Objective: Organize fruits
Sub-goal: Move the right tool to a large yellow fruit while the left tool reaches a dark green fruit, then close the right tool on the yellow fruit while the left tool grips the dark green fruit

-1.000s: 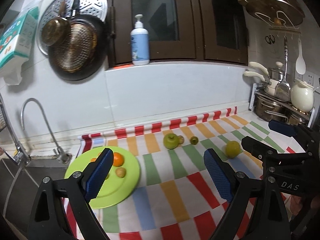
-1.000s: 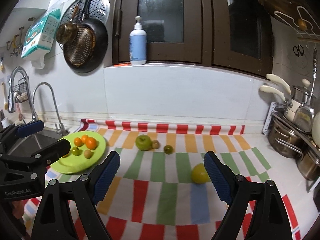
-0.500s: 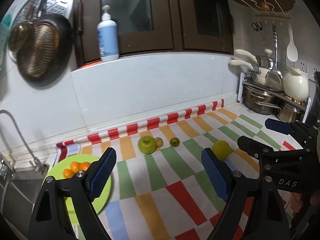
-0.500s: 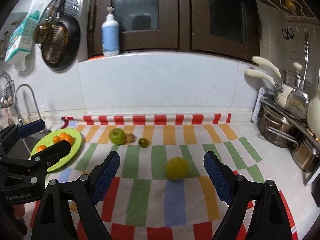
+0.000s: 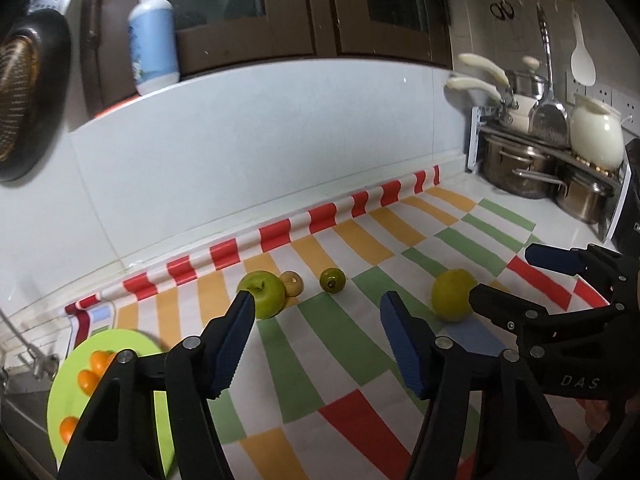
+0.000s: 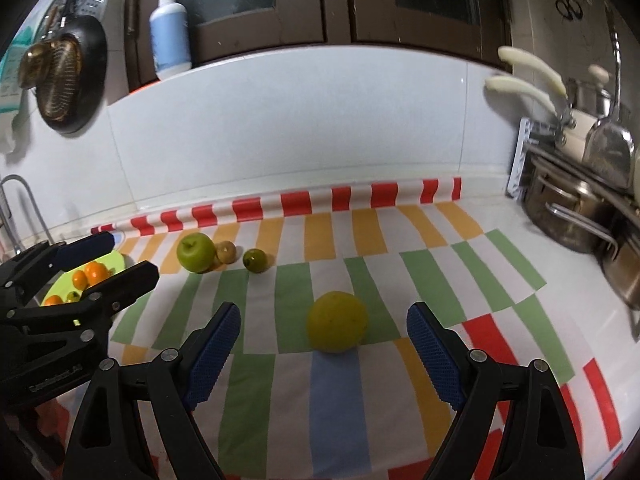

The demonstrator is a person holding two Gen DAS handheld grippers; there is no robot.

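A yellow-green lemon [image 6: 337, 327] lies on the striped cloth [image 6: 340, 412], just ahead of my open, empty right gripper [image 6: 324, 320]; it also shows in the left wrist view [image 5: 452, 295]. A green apple [image 5: 264, 294], a small brown fruit [image 5: 293, 282] and a small dark green fruit [image 5: 332, 279] lie further back. My left gripper [image 5: 318, 304] is open and empty, its left finger in front of the apple. A lime-green plate [image 5: 64, 400] at the left holds several small oranges [image 5: 89, 379].
Steel pots [image 5: 516, 164] and a white jug [image 5: 596, 136] stand on a rack at the right. A soap bottle [image 5: 154, 48] sits on the ledge above the white backsplash. A pan [image 6: 68, 80] hangs at the left. The sink lies left of the plate.
Both grippers have moved right and forward. The lemon now sits closer, between the right gripper's fingers in view. The plate has slid to the left edge of both views.
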